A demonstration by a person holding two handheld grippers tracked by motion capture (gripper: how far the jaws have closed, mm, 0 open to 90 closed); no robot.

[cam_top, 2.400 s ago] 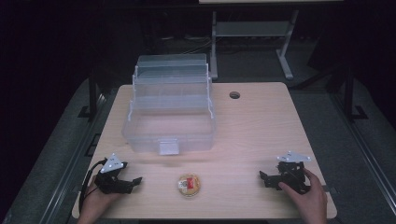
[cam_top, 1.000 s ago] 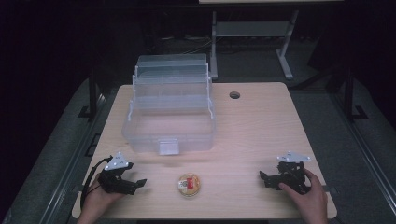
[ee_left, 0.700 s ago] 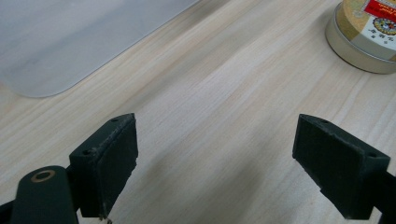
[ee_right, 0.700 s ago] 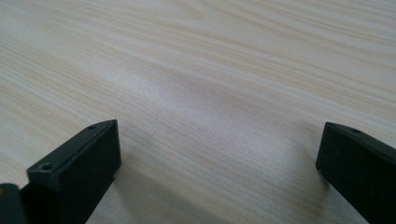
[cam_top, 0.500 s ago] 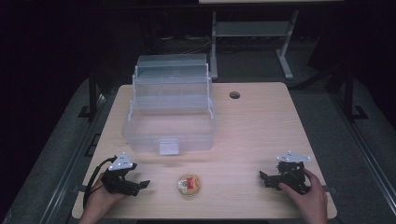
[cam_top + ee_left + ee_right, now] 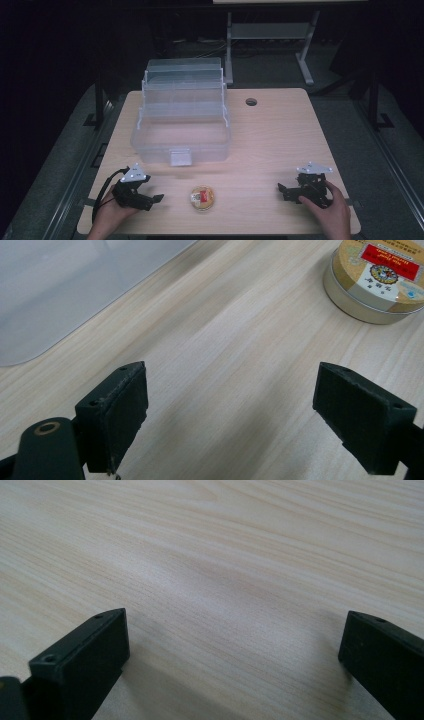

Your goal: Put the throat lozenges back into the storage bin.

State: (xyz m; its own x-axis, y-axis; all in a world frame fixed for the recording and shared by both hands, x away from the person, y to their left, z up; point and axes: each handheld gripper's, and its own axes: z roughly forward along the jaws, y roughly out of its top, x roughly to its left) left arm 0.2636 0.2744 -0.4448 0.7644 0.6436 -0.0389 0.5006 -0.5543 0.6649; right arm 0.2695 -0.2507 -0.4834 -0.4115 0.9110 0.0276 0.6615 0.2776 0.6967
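At the near edge of the table (image 6: pixel 280 130), the left gripper (image 6: pixel 150 199) is held low in the person's left hand (image 6: pixel 111 214), its jaws spread wide with nothing between them but bare wood. It is pointed toward the small round tin (image 6: pixel 203 197), which lies just beside it on the tabletop, untouched. The right gripper (image 6: pixel 286 192) is held the same way at the near right, wide open and empty, well apart from the tin.

In the left gripper view, the tin (image 6: pixel 380 280) is seen at the upper right, beyond the jaw tips; a gold lid with a red label can be made out, detail that is lost in the high view. A corner of the clear plastic box (image 6: pixel 65 285) is also caught there. In the right gripper view, plain wood grain is seen between the jaws.

Farther back, the clear tiered box (image 6: pixel 181 120) is seen standing open at mid-table.

Compared with 2.4 s ago, the left gripper has been brought nearer the tin; the right gripper has stayed put.
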